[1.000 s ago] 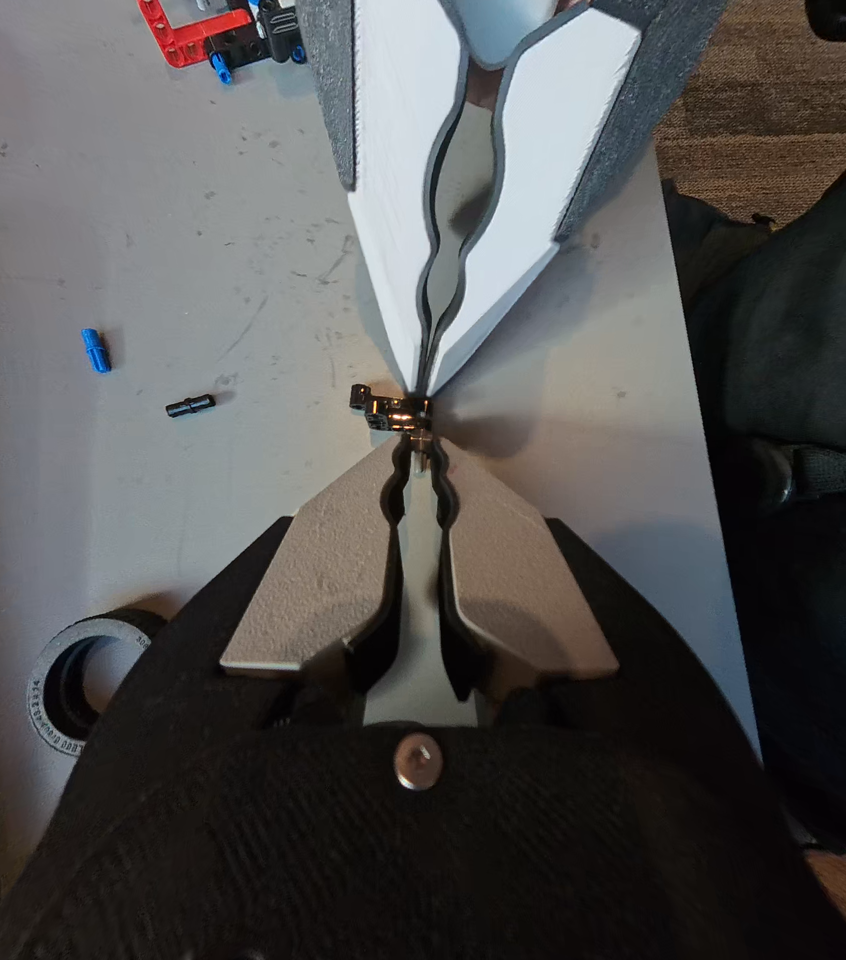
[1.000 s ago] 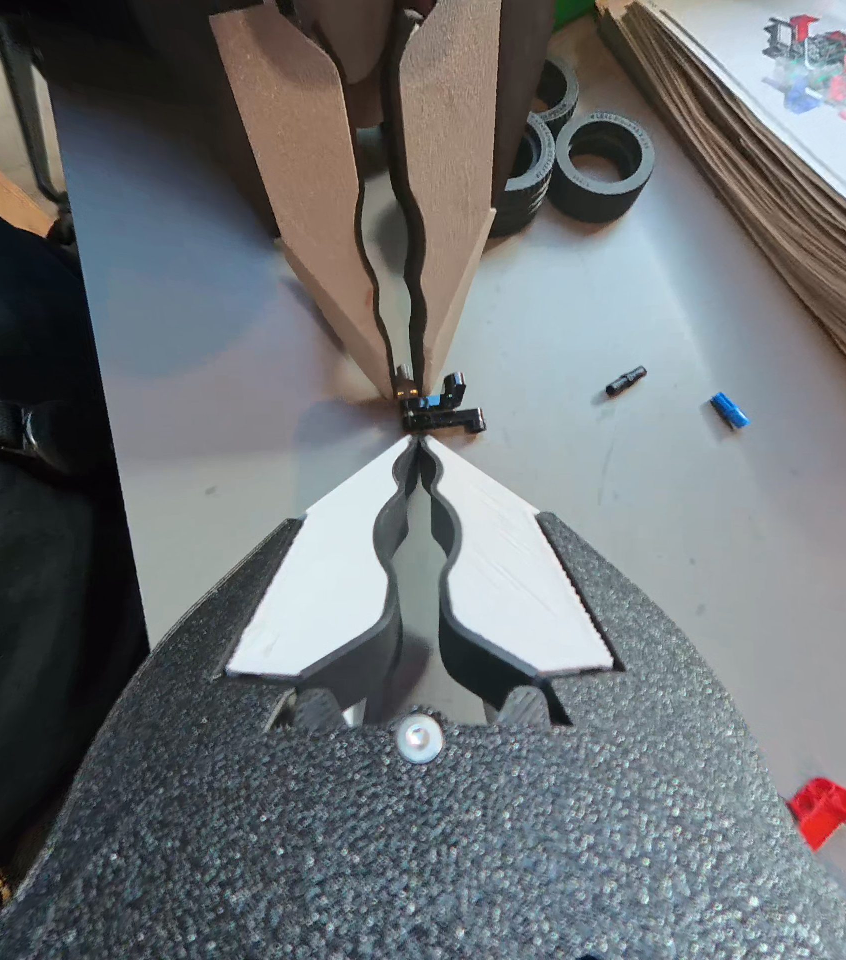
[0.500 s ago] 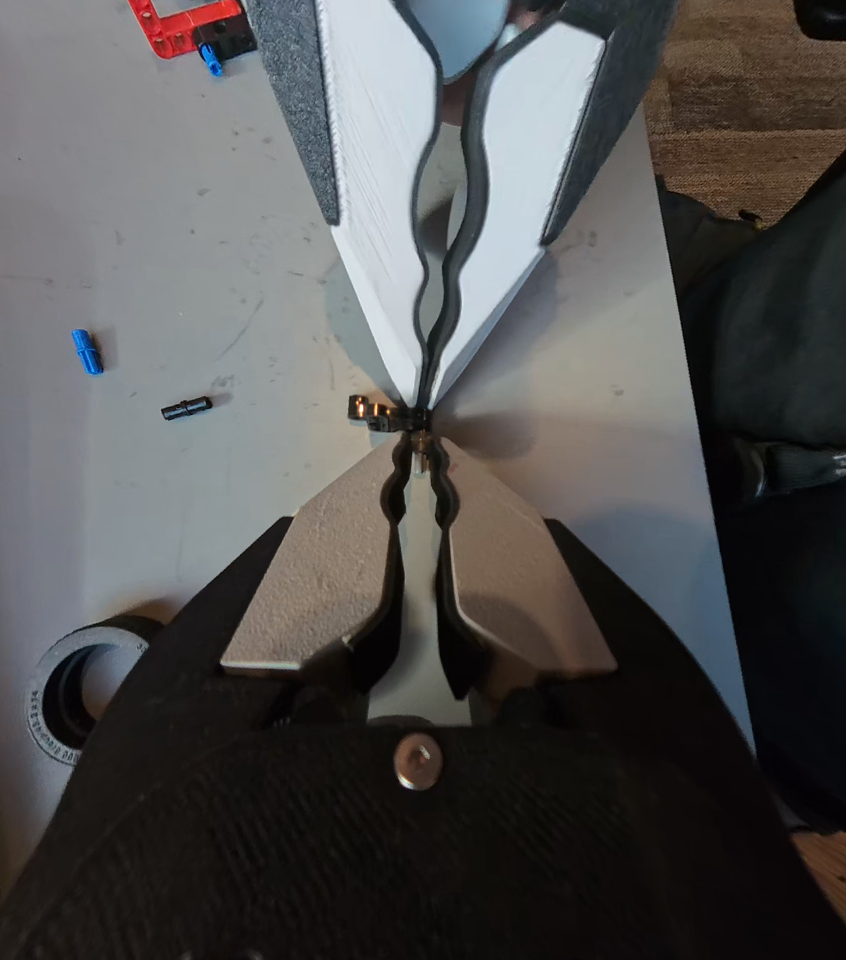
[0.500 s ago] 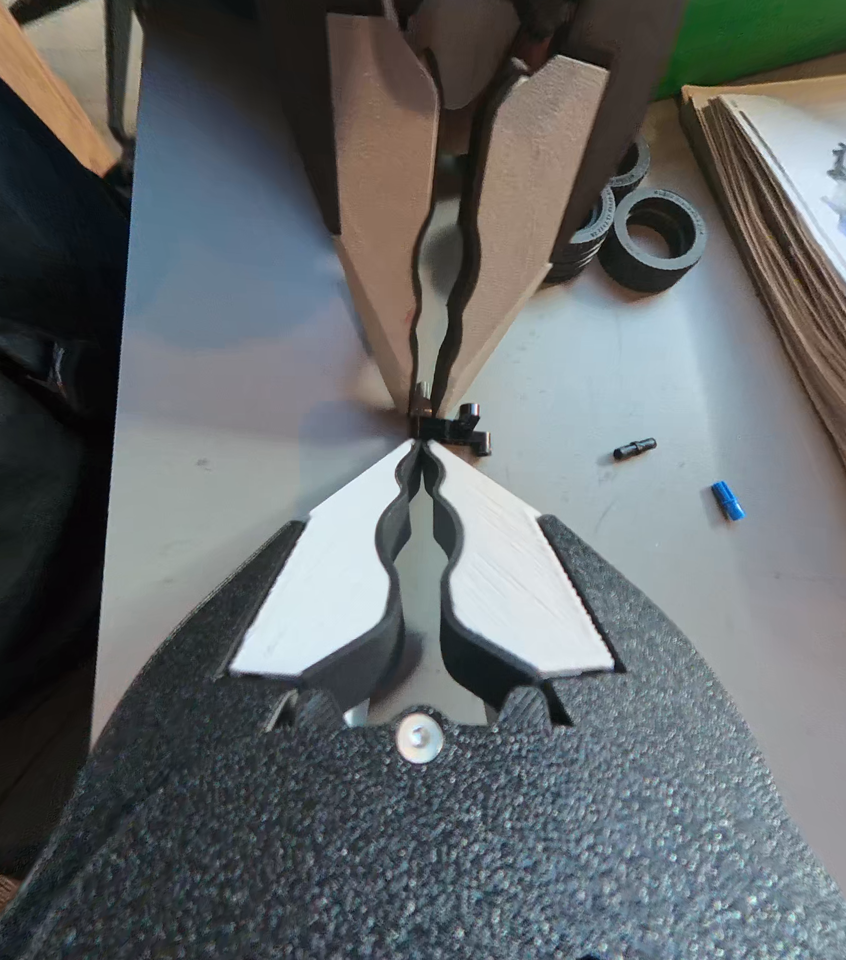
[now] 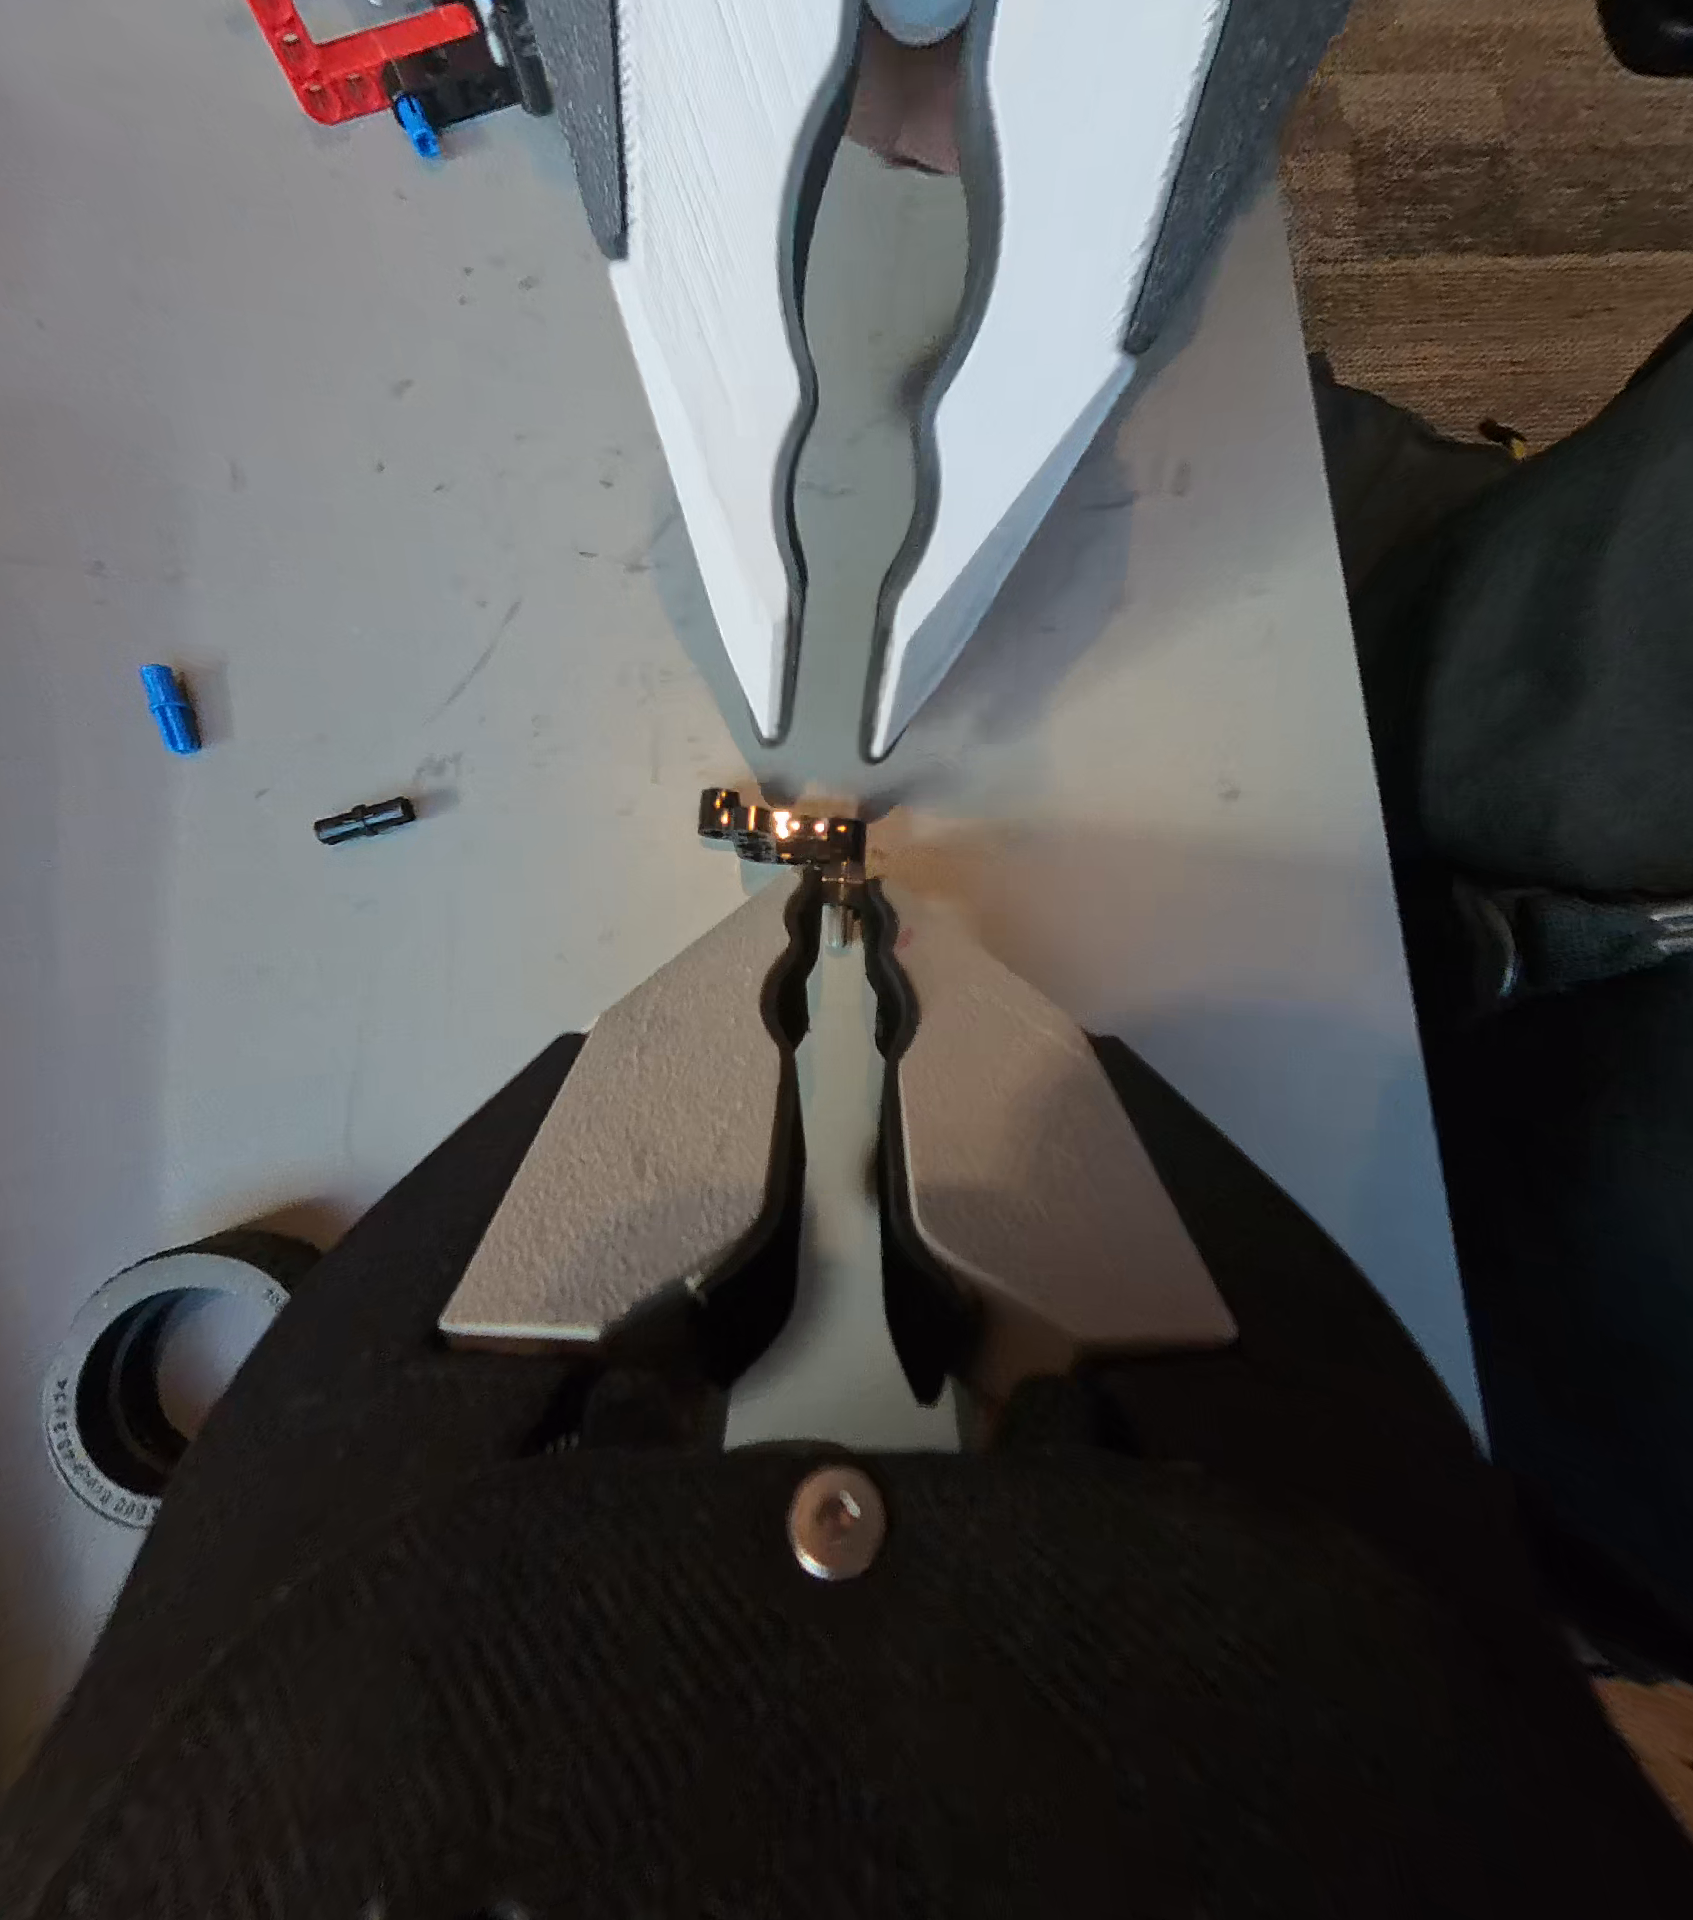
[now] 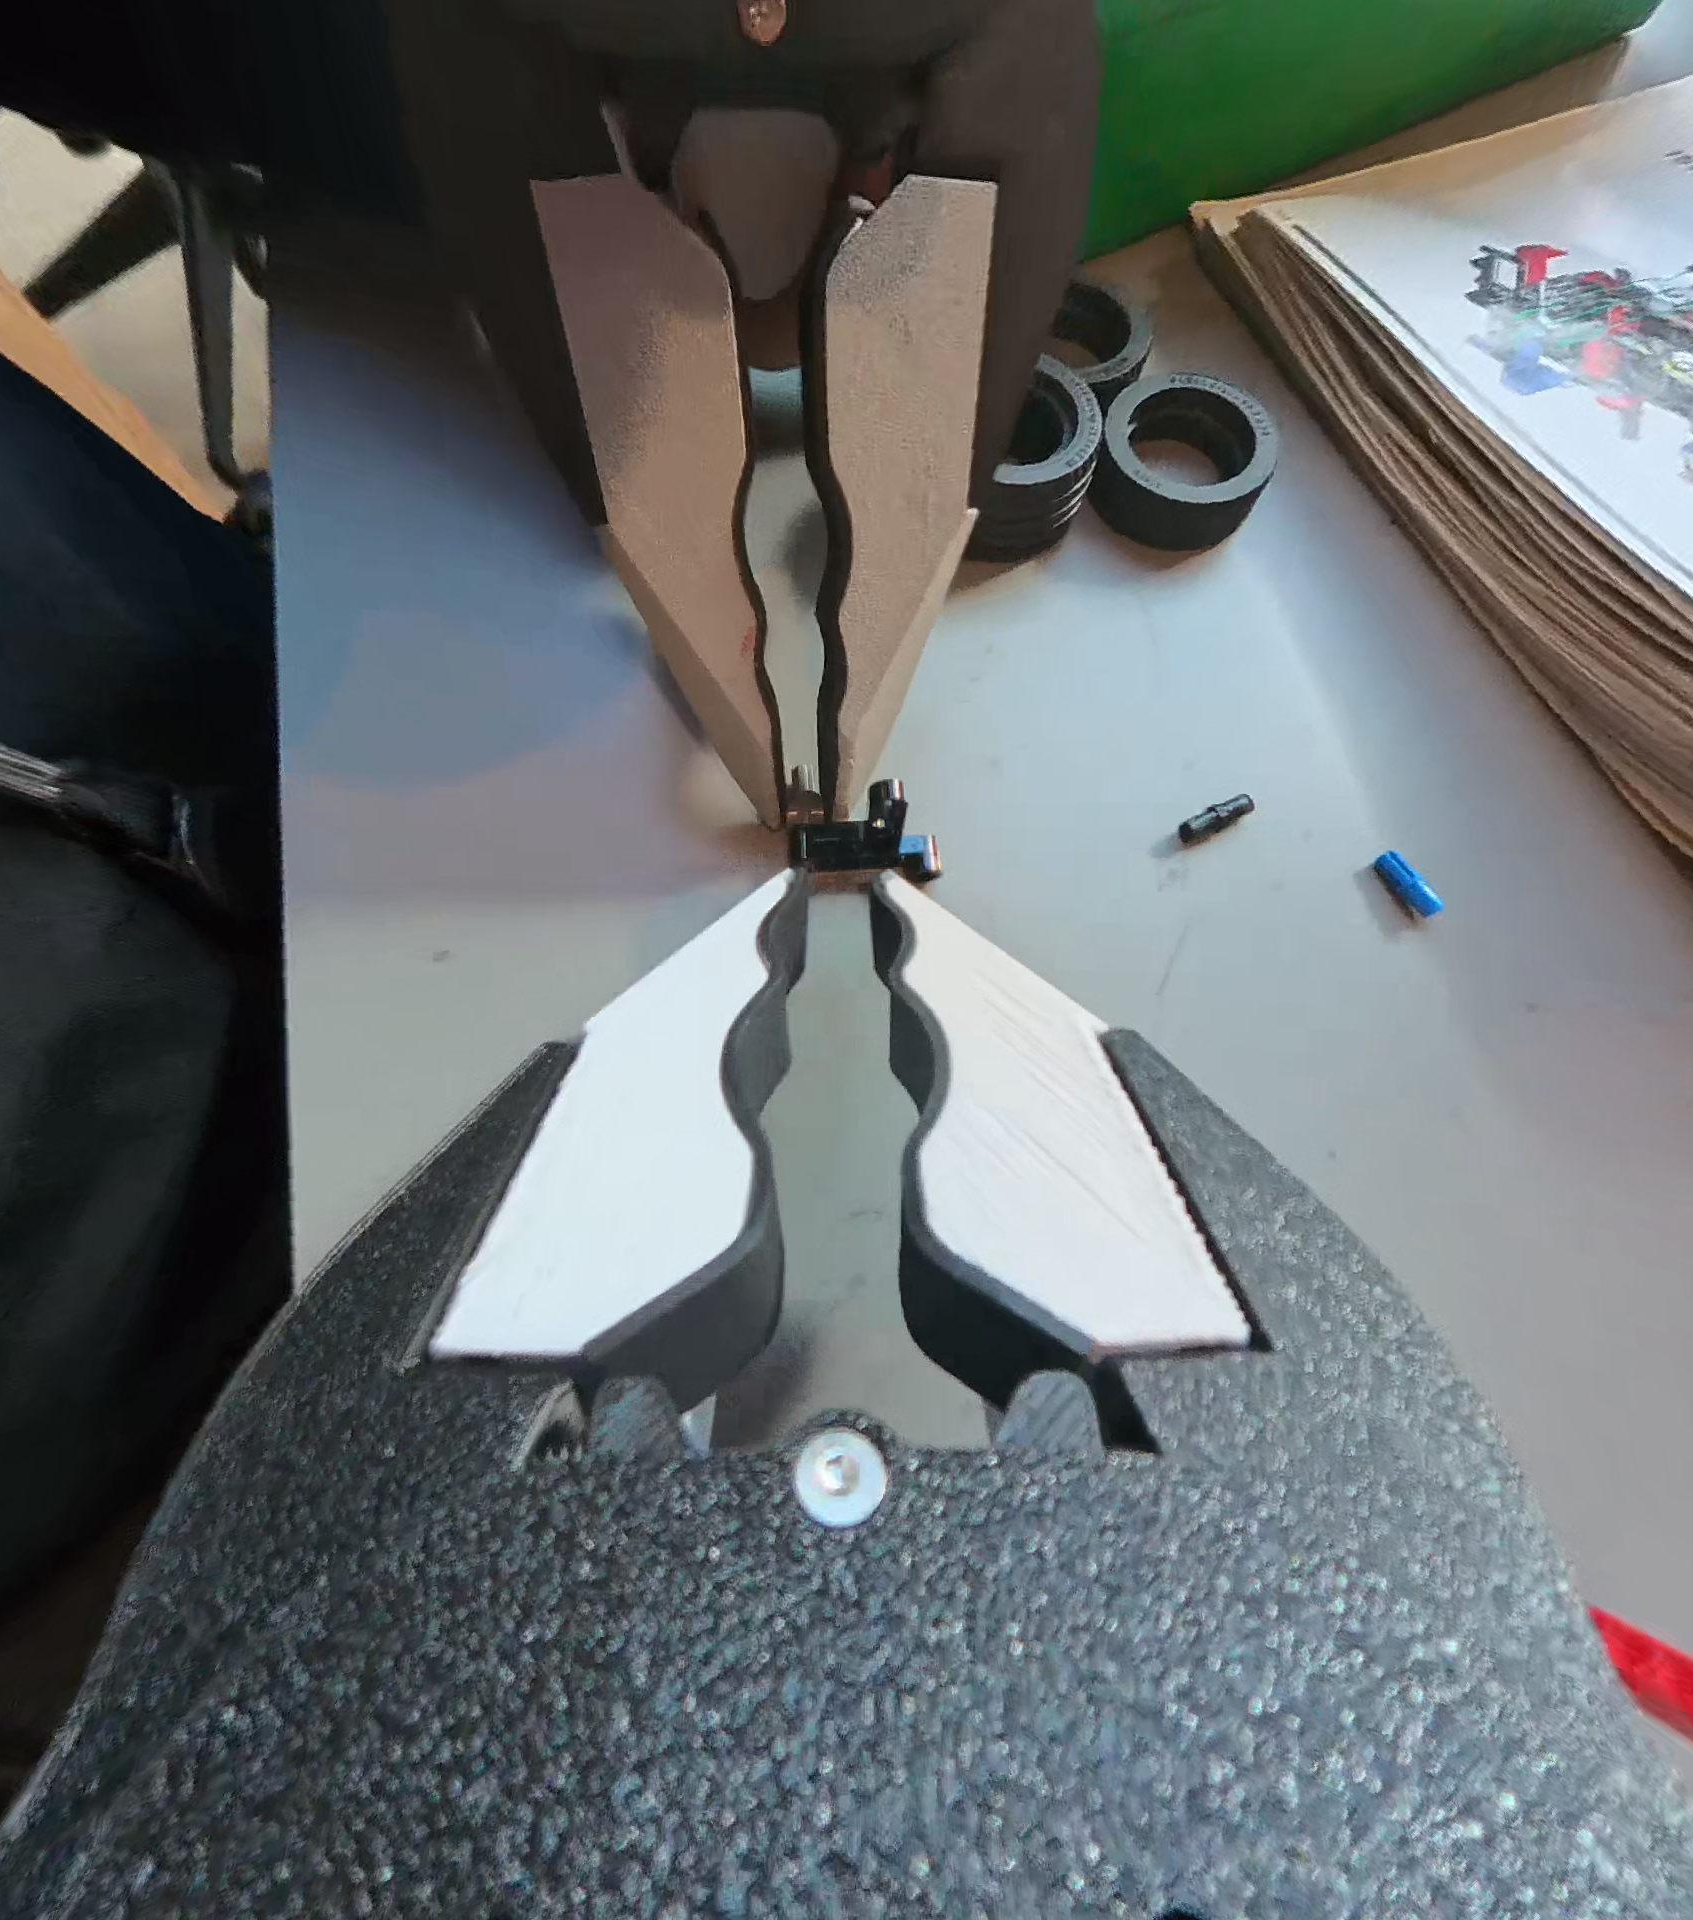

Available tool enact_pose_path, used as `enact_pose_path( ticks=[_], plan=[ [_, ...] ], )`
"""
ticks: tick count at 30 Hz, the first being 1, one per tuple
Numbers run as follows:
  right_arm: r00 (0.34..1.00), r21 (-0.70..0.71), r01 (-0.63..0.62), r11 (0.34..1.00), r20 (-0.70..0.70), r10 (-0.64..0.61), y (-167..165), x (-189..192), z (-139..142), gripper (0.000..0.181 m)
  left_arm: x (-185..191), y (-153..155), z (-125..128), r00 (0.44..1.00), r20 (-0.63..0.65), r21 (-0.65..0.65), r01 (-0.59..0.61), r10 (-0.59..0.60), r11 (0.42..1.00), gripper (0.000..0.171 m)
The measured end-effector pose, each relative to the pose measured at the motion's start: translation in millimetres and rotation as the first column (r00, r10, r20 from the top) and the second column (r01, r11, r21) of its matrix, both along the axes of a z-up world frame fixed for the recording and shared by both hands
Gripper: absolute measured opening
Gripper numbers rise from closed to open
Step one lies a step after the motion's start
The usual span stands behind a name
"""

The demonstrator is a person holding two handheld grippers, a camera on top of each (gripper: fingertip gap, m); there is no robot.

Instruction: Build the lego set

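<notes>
A small black Lego connector (image 5: 785, 826) hangs just above the grey table (image 5: 406, 468), between the two grippers. My left gripper (image 5: 837, 899), with tan fingers, is shut on a short grey pin (image 5: 837, 916) that sticks into the connector. My right gripper (image 6: 839, 881), with white fingers, is open by a narrow gap, its tips just short of the connector (image 6: 863, 836) and holding nothing. The right gripper (image 5: 821, 743) points in from the top of the left wrist view. The left gripper (image 6: 806, 816) points in from the top of the right wrist view.
A loose blue pin (image 5: 169, 707) and a black pin (image 5: 364, 821) lie on the table. A red frame assembly (image 5: 354, 62) sits at one end, black tyres (image 6: 1190, 473) and an instruction booklet stack (image 6: 1548, 416) at the other. A dark bag (image 5: 1600, 935) lies beyond the table edge. The tips of both grippers are at nearly the same place.
My right gripper has opened and let go of the black connector. My left gripper still holds the pin with the connector on it.
</notes>
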State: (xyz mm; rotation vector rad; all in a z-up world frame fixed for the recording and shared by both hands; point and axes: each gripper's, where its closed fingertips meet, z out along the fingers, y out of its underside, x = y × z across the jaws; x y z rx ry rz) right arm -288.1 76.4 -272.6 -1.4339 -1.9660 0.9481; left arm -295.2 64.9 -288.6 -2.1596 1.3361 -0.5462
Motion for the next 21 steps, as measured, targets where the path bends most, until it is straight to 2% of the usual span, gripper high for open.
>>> enact_pose_path(
  ticks=[6,9,10,15,16,21],
  plan=[
    [1.000,0.012,0.017,1.000,0.024,-0.017,-3.6,3.9,-3.8,0.045,1.8,-4.9,0.2,1.000,-0.004,-0.012,0.020,-0.020,1.000,0.005],
    [0.998,-0.034,0.037,0.999,0.061,-0.035,-0.4,0.0,-7.0,0.070,1.8,-4.9,0.2,0.999,-0.010,-0.003,0.031,-0.031,1.000,0.006],
    [0.997,-0.041,0.035,0.999,0.067,-0.032,-0.5,-2.1,-7.5,0.073,1.8,-4.9,0.2,0.999,-0.011,0.003,0.034,-0.034,0.999,0.006],
    [0.994,0.017,-0.032,0.999,0.107,0.030,-7.1,-10.5,-15.8,0.064,1.9,-5.0,0.2,0.999,-0.009,0.003,0.041,-0.041,0.999,0.006],
    [0.994,0.003,-0.039,0.999,0.103,0.039,-9.0,-11.5,-14.7,0.058,1.9,-5.1,0.3,0.999,-0.008,0.006,0.043,-0.043,0.999,0.006],
    [0.994,0.007,0.014,1.000,0.108,-0.014,-6.1,-11.9,-15.4,0.051,1.2,-4.9,0.3,0.999,-0.011,0.031,0.039,-0.038,0.999,0.006]
  ],
)
